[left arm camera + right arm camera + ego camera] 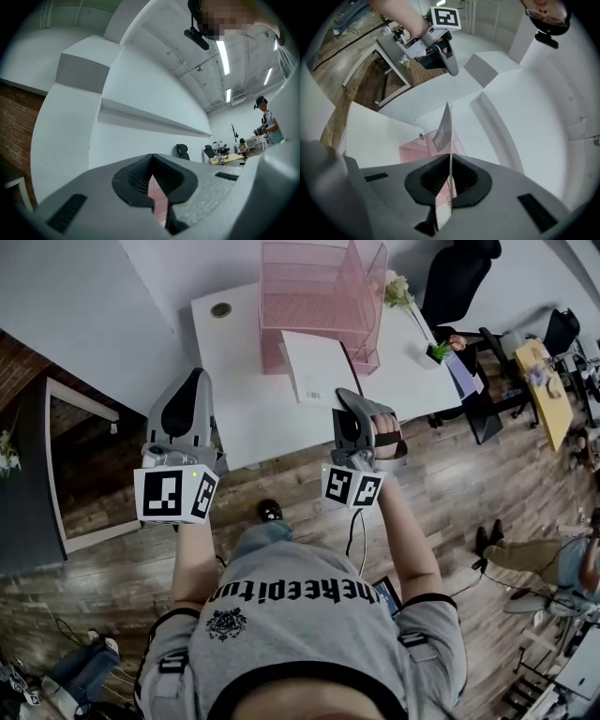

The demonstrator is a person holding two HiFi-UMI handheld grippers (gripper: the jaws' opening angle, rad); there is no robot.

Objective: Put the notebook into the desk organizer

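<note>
**A:** Holding anything, is the right gripper (450, 182)?

**B:** Yes. Its jaws are pinched tight on the notebook (317, 367). The thin book sits right between the two pads. In the right gripper view you see just its skinny edge. Most of it sticks out past the tips.

**A:** Where is the notebook?

**B:** Over the white table (234, 418), toward the far edge. Its far end is right at the front of the pink desk organizer (314, 296). I cannot tell if they touch.

**A:** And the left gripper (192, 381)?

**B:** Its jaws are closed together with nothing in them. It is by the table's left edge, well apart from the notebook.
</note>
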